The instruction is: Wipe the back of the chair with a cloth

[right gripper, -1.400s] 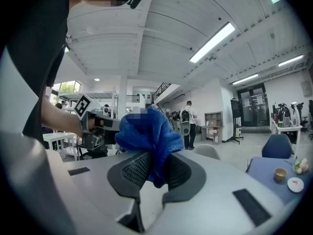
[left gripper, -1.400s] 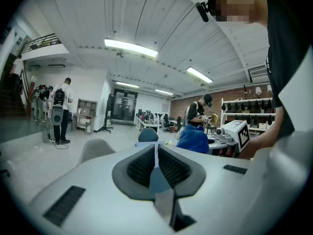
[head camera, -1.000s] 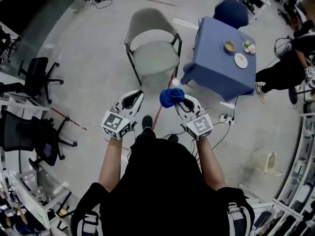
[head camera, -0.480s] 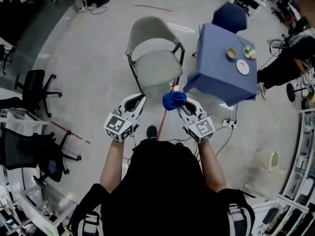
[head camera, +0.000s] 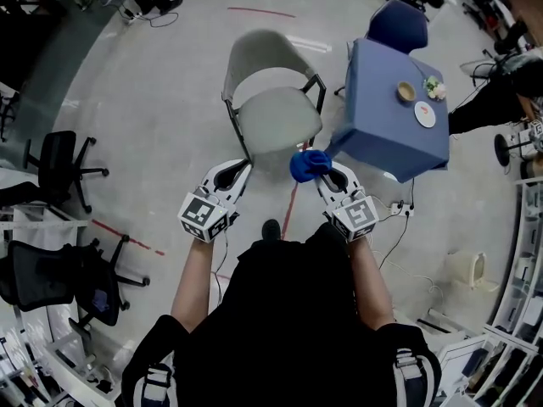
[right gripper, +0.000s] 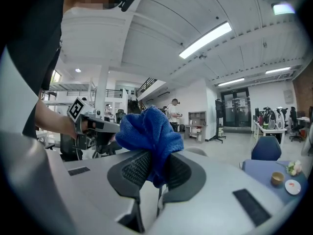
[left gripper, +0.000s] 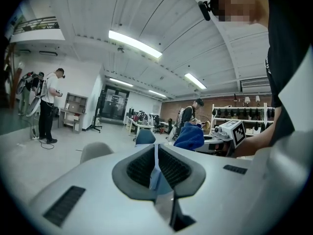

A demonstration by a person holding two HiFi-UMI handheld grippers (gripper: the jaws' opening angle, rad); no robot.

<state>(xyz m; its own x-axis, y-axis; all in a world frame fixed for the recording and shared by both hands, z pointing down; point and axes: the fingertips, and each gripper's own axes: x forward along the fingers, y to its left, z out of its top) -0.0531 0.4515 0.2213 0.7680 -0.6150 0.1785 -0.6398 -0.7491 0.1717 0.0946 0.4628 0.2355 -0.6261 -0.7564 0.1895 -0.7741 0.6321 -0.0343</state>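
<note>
A grey chair point(head camera: 273, 117) with a curved back point(head camera: 261, 51) and black legs faces me on the floor. Its back point(left gripper: 96, 151) also shows low in the left gripper view. My right gripper point(head camera: 329, 171) is shut on a bunched blue cloth point(head camera: 310, 164), just short of the seat's front right corner. In the right gripper view the cloth point(right gripper: 149, 132) bulges up out of the right gripper point(right gripper: 155, 161). My left gripper point(head camera: 229, 175) is held level beside it, near the seat's front left corner. The left gripper point(left gripper: 155, 151) is shut with nothing in it.
A table under a blue cover point(head camera: 383, 117) stands right of the chair, bearing a bowl point(head camera: 406, 91) and a plate point(head camera: 425, 114). A blue chair point(head camera: 397, 25) is behind it. Black office chairs point(head camera: 59, 155) stand at the left. Cables point(head camera: 392, 219) lie by my right foot.
I have stepped closer to the grey chair. Both grippers now sit near the seat's front edge, and the cloth has moved right and forward with the right gripper.
</note>
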